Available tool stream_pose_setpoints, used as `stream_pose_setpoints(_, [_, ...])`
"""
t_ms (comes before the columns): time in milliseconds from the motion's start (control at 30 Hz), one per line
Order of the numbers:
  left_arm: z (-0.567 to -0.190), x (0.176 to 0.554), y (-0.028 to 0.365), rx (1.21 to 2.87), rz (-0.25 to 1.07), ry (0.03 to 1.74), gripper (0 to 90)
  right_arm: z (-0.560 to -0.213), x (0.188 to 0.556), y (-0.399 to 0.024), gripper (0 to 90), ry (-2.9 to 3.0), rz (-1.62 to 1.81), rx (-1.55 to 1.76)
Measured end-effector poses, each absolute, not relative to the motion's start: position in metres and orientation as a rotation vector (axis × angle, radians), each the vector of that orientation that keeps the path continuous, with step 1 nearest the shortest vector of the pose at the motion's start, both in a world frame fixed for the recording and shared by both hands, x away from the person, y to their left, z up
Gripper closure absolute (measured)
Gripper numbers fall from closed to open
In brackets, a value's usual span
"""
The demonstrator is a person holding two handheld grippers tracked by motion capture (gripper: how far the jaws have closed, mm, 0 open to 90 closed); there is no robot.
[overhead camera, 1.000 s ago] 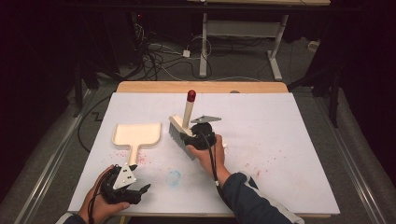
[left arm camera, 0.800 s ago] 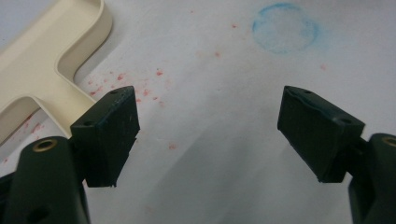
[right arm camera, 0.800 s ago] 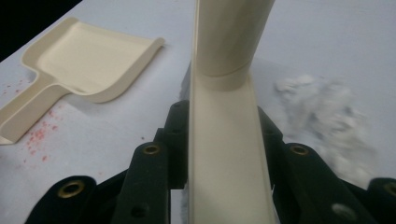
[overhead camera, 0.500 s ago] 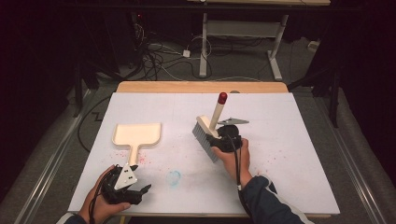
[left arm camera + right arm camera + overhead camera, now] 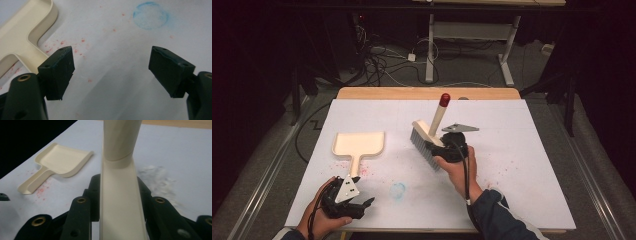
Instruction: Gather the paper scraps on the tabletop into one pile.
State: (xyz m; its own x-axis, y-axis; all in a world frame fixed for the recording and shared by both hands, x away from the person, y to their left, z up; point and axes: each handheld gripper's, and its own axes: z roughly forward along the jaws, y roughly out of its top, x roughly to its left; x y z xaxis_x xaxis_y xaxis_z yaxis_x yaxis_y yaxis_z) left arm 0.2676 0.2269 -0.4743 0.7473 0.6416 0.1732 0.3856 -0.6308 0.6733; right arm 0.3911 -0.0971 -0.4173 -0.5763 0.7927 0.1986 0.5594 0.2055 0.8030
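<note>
The right tongs (image 5: 443, 149) hold a cream hand brush (image 5: 428, 141) mid-tabletop (image 5: 532, 150); a cream dustpan (image 5: 358, 146) lies toward the left edge.

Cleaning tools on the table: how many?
2. A cream dustpan lies flat at the table's left, untouched. A brush is clamped in the right gripper near the middle. Nothing seems hidden.

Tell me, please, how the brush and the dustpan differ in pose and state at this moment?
The brush is clamped in the right gripper and lifted off the table, its red-tipped handle pointing up; the dustpan lies flat on the table, ungripped, near the open left gripper. The brush has grey bristles; the dustpan is a shallow open tray. Both are cream plastic.
</note>
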Motion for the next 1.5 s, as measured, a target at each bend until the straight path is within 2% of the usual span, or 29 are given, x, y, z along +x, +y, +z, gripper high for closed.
stream_pose_setpoints(233, [-0.474,0.268,0.227,2.317,0.533,0.773,19.9,-0.435,0.402,-0.058,67.7,2.323,1.312,1.298])
stream_pose_setpoints(367, [-0.475,0.267,0.227,2.320,0.530,0.768,20.1,-0.445,0.413,-0.052,67.7,2.296,1.228,1.324])
stream_pose_setpoints(900, [-0.476,0.269,0.222,2.350,0.516,0.753,20.1,-0.435,0.399,-0.127,67.7,2.191,1.177,1.422])
stream_pose_setpoints(1200, [-0.474,0.269,0.223,2.336,0.534,0.743,20.0,-0.401,0.386,-0.149,67.7,2.153,1.240,1.192])
stream_pose_setpoints(1500, [-0.473,0.269,0.224,2.325,0.549,0.741,20.0,-0.398,0.399,-0.179,67.7,2.105,1.173,1.139])
